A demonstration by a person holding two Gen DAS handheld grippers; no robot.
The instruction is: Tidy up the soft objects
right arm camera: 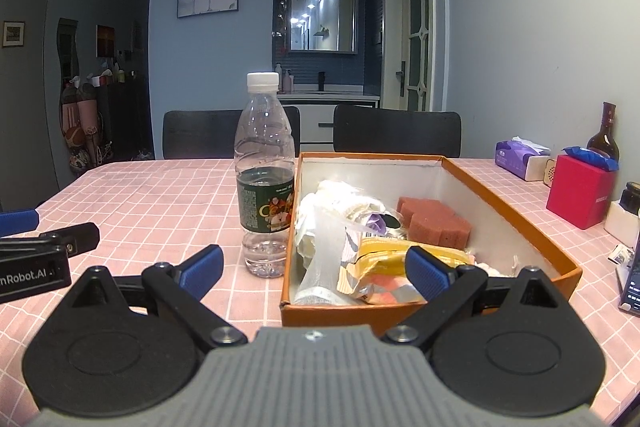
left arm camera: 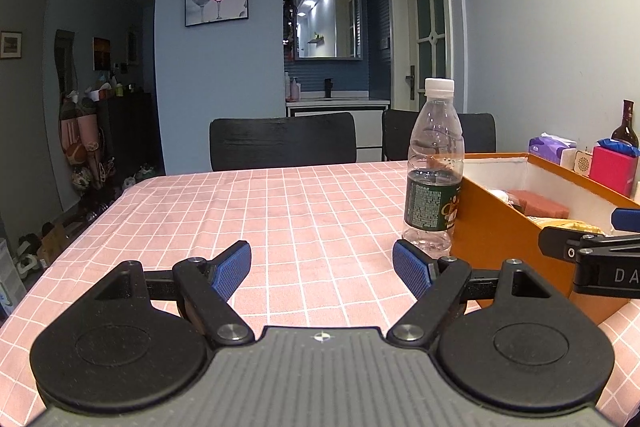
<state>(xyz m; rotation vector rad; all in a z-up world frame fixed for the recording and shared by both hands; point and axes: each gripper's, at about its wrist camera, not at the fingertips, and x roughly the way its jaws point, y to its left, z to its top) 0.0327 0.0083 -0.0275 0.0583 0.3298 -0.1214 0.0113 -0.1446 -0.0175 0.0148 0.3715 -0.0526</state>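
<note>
An orange box with a white inside stands on the pink checked tablecloth. In it lie a reddish sponge, a yellow snack packet, white crumpled wrappers and a clear plastic bag. The box also shows in the left wrist view. My right gripper is open and empty, held over the box's near left corner. My left gripper is open and empty, low over the cloth to the left of the box.
A nearly empty plastic water bottle stands upright against the box's left wall, and also shows in the left wrist view. A tissue pack, a red box, a dark bottle and a phone are at the right. Two black chairs stand behind the table.
</note>
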